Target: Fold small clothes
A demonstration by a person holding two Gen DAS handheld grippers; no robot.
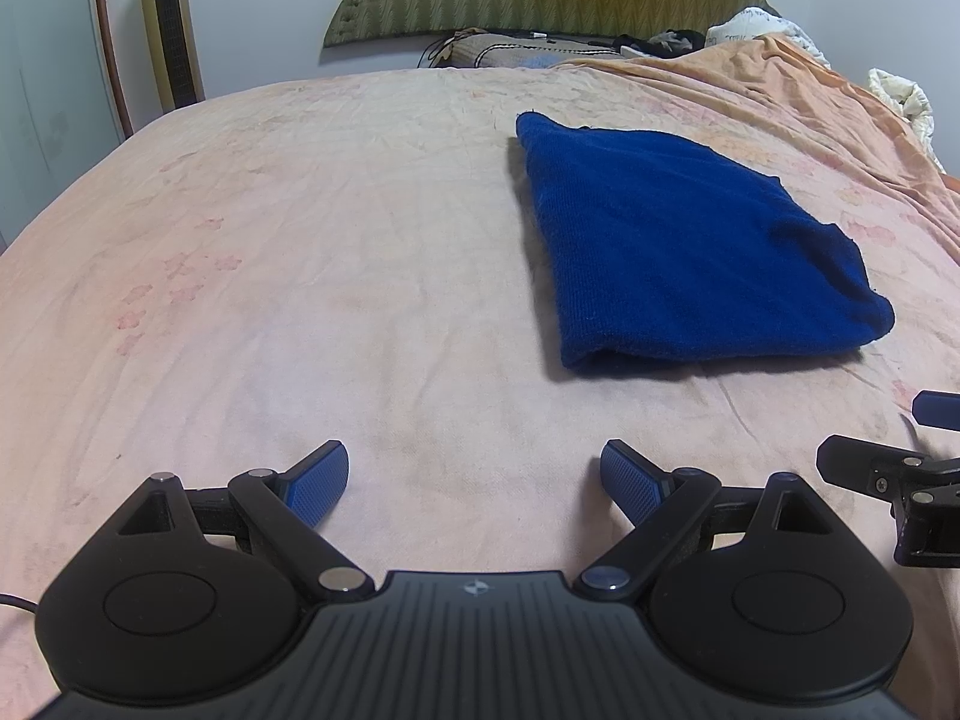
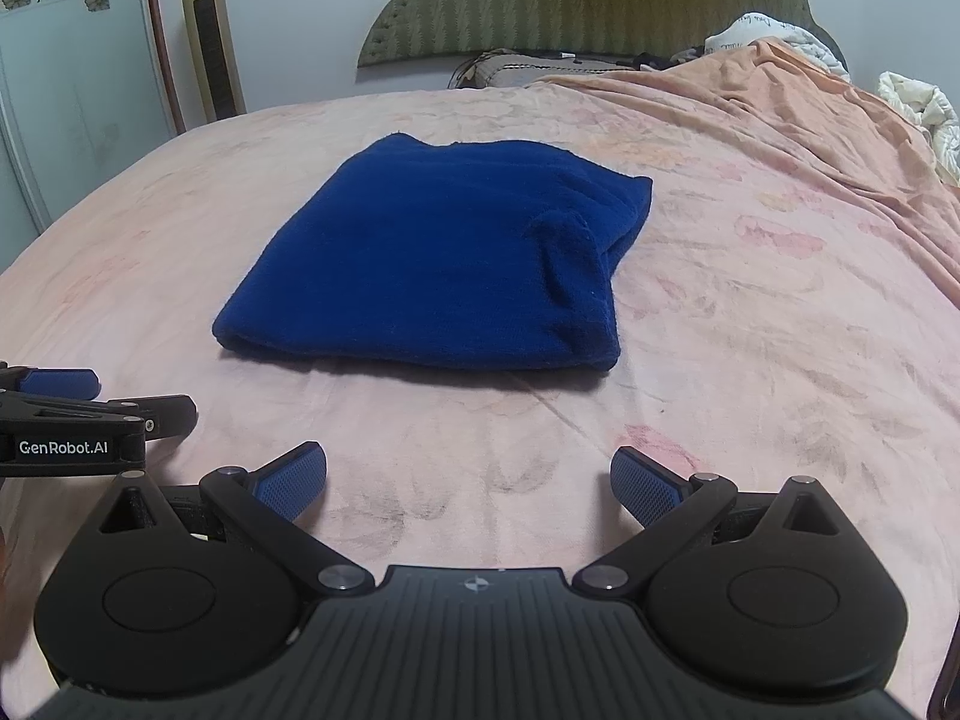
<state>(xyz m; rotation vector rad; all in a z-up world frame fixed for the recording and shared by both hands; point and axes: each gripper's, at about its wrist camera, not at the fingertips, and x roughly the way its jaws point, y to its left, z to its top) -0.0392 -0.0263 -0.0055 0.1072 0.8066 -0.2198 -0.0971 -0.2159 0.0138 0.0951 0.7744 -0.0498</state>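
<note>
Blue garment [image 2: 438,258] folded — pink bedsheet [image 2: 750,360] beneath.

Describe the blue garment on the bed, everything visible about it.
The blue garment is deep royal blue, of soft knit or terry-like fabric, folded into a rough rectangle of several layers. The near edge is a rounded fold; a puckered bulge sits near its right side. It lies flat on the pink bedsheet, touched by nothing else; both grippers are short of it.
</note>
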